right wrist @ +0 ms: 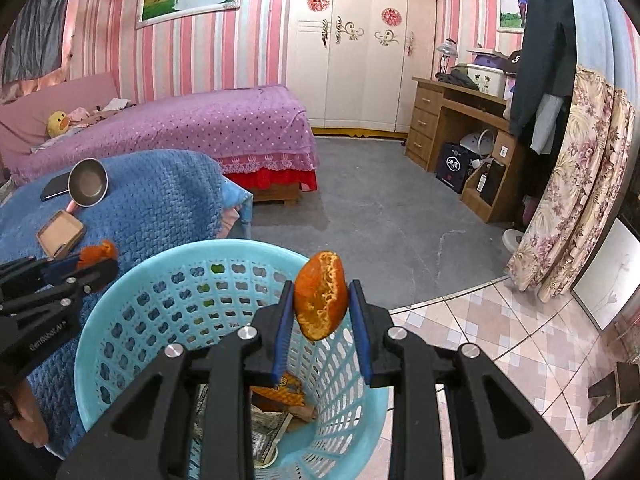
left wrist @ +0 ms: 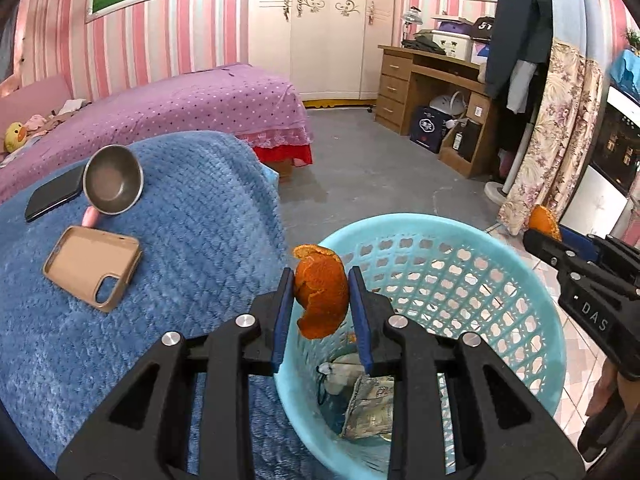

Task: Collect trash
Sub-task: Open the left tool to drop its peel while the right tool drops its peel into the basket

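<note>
My left gripper (left wrist: 321, 294) is shut on an orange peel (left wrist: 322, 294) and holds it over the near rim of a light blue plastic trash basket (left wrist: 532, 300). My right gripper (right wrist: 321, 298) is shut on a second orange peel (right wrist: 320, 294), held above the same basket (right wrist: 120, 300). Wrappers and paper trash (left wrist: 370, 404) lie at the basket's bottom, also seen in the right wrist view (right wrist: 280, 400). The right gripper shows at the right edge of the left wrist view (left wrist: 548, 232); the left gripper shows at the left of the right wrist view (right wrist: 96, 256).
A blue blanket (left wrist: 180, 240) covers a surface left of the basket, bearing a metal bowl (left wrist: 113, 180), a dark phone (left wrist: 54, 198) and a tan phone case (left wrist: 94, 266). A purple bed (left wrist: 180, 100), wooden desk (left wrist: 432, 92) and floral curtain (left wrist: 548, 140) stand beyond.
</note>
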Demonstrator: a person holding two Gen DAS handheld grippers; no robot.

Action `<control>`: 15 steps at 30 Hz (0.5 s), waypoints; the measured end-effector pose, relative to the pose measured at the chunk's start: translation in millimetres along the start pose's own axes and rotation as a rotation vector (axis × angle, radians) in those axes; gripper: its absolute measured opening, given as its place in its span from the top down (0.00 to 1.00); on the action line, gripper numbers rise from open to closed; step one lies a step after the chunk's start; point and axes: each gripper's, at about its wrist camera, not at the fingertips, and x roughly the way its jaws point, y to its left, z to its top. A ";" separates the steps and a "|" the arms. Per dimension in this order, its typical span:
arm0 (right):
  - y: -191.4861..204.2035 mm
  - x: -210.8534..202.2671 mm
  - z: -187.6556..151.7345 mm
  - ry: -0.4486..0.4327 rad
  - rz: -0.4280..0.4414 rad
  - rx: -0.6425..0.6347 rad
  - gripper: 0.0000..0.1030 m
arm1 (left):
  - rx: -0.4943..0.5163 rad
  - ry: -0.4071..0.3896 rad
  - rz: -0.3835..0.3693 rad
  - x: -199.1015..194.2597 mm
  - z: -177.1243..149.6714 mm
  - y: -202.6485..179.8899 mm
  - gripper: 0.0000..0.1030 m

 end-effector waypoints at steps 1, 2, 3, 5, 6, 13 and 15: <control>0.7 0.9 0.2 0.000 0.002 -0.002 0.73 | 0.000 -0.002 0.001 -0.1 0.0 0.2 0.67; 1.3 1.0 0.0 0.001 0.004 -0.003 0.73 | -0.002 -0.005 0.004 -0.6 -0.1 1.7 0.54; 2.2 1.4 -0.3 0.001 0.004 -0.005 0.73 | -0.007 -0.010 0.008 -1.3 0.1 3.6 0.48; 3.5 1.6 -0.8 0.002 0.006 -0.006 0.73 | -0.025 -0.022 0.017 -4.8 0.9 10.7 0.29; 3.8 1.9 -0.8 0.002 0.007 -0.005 0.73 | -0.031 -0.023 0.019 -6.2 1.5 13.6 0.26; 7.8 1.6 0.1 -0.003 0.013 0.001 0.73 | -0.014 -0.044 0.081 -18.3 2.2 31.8 0.11; 9.9 2.8 0.5 -0.002 0.018 0.003 0.73 | -0.016 -0.052 0.097 -22.5 0.8 36.9 0.09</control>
